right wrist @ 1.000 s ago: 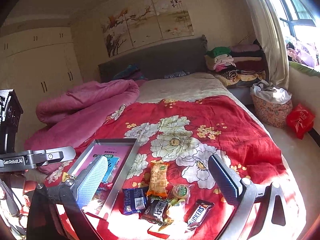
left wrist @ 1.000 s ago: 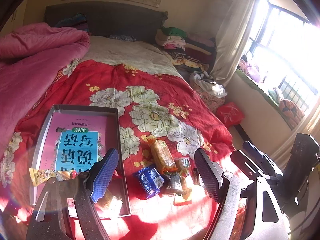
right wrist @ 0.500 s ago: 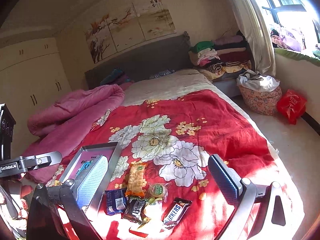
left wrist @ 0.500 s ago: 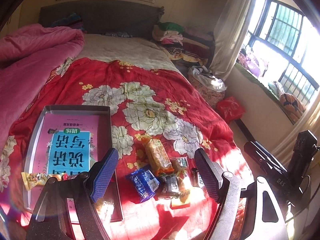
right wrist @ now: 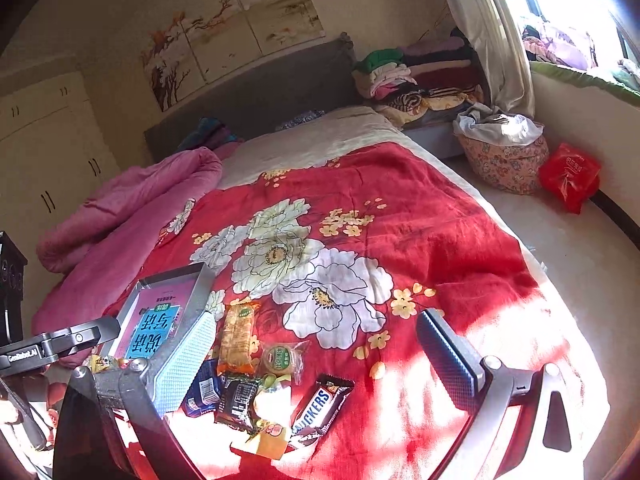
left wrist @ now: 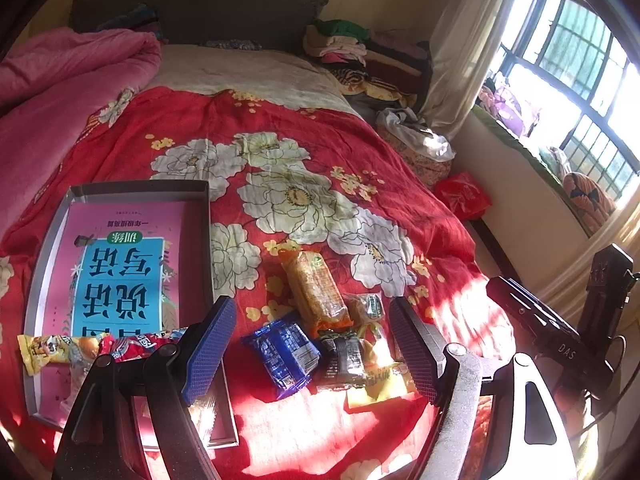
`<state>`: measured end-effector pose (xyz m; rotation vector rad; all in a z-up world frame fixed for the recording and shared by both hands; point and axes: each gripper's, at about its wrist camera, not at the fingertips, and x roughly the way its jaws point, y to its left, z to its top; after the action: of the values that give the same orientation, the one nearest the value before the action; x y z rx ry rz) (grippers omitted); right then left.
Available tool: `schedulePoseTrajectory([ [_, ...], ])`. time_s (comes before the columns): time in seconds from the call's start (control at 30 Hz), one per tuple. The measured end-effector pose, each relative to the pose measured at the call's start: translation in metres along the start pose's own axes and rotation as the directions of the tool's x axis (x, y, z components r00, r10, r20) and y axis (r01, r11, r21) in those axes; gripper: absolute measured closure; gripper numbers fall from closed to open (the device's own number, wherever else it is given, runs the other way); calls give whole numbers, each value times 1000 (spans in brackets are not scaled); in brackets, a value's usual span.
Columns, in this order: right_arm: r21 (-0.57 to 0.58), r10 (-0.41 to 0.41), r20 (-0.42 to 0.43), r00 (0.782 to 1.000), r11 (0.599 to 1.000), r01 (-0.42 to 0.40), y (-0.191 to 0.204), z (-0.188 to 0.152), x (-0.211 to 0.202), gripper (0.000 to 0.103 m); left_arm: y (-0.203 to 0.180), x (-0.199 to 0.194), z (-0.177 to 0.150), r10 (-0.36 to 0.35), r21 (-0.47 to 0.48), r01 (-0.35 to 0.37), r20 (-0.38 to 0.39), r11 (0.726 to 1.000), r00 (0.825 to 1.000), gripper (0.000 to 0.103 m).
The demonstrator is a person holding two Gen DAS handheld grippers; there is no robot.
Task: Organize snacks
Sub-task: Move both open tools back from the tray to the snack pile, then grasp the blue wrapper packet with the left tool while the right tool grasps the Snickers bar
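Snacks: a small heap of wrapped packets (left wrist: 320, 340) lies on the red flowered bedspread (left wrist: 320, 152), just right of the grey tray (left wrist: 208, 240).
Readable writing: the dark bar (right wrist: 320, 408) at the heap's right edge reads "SNICKERS"; the pink and blue book (left wrist: 120, 272) in the tray bears large Chinese characters, upside down from the cameras.
Other packets: a long orange biscuit pack (left wrist: 316, 292), a blue pack (left wrist: 284, 352), a dark wrapper (left wrist: 344, 360), a round green-labelled cake (right wrist: 280, 356), a yellow pack (left wrist: 380, 380).
In the tray: a yellow sweet packet (left wrist: 52, 350) and a red one (left wrist: 140, 342) lie across the book's near end.
Left gripper (left wrist: 312, 344): jaws spread wide above the heap, pinching nothing.
Right gripper (right wrist: 320, 360): jaws spread wide, nothing between the pads.
Left view only: the other tool's black body marked "DAS" (left wrist: 560, 348).
Right view only: the Snickers label, the wall paintings (right wrist: 240, 36), white wardrobe doors (right wrist: 48, 152), and a plate reading "GenRobot.AI" (right wrist: 24, 356).
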<state>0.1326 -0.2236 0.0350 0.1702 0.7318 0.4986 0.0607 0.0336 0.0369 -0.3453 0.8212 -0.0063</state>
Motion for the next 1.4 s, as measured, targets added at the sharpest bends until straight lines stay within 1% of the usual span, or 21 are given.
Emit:
schedulePoseTrajectory([
  [0.2, -9, -18, -100, 995, 1000, 17, 0, -10, 19, 1, 0, 16, -7, -2, 8, 2, -51, 1000, 999, 23],
  [0.3, -10, -40, -162, 986, 999, 39, -3, -18, 30, 1, 0, 26, -13, 2, 10, -1, -84, 1000, 996, 23],
  [0.4, -23, -61, -226, 972, 998, 58, -5, -27, 42, 1, 0, 32, -21, 8, 16, -7, -108, 1000, 994, 23],
  [0.5, -44, -72, -258, 964, 997, 63, -3, -34, 48, 1, -2, 37, -28, 16, 36, -11, -127, 999, 992, 23],
  [0.67, -73, -90, -296, 951, 995, 71, 1, -41, 56, 1, -2, 49, -36, 29, 36, -23, -173, 999, 984, 23],
  [0.9, -88, -117, -330, 937, 992, 93, -1, -46, 64, 1, 5, 64, -39, 60, -28, -68, -229, 997, 972, 23],
  [0.97, -93, -122, -338, 933, 991, 96, -1, -47, 66, 1, 8, 68, -39, 64, -49, -78, -238, 996, 969, 23],
  [1.03, -98, -132, -344, 930, 990, 104, -1, -48, 67, 2, 9, 70, -39, 77, -50, -92, -240, 995, 968, 23],
  [1.17, -130, -175, -352, 920, 982, 137, 0, -51, 73, 2, 10, 74, -39, 88, -53, -104, -246, 993, 965, 23],
  [1.27, -154, -196, -367, 909, 977, 148, 2, -55, 79, 6, 11, 77, -39, 87, -67, -108, -255, 992, 963, 23],
  [1.33, -171, -205, -370, 906, 974, 151, 4, -57, 82, 9, 12, 80, -41, 89, -82, -115, -265, 990, 960, 23],
  [1.4, -185, -216, -373, 902, 970, 155, 5, -59, 86, 14, 13, 83, -43, 79, -99, -111, -277, 989, 958, 23],
])
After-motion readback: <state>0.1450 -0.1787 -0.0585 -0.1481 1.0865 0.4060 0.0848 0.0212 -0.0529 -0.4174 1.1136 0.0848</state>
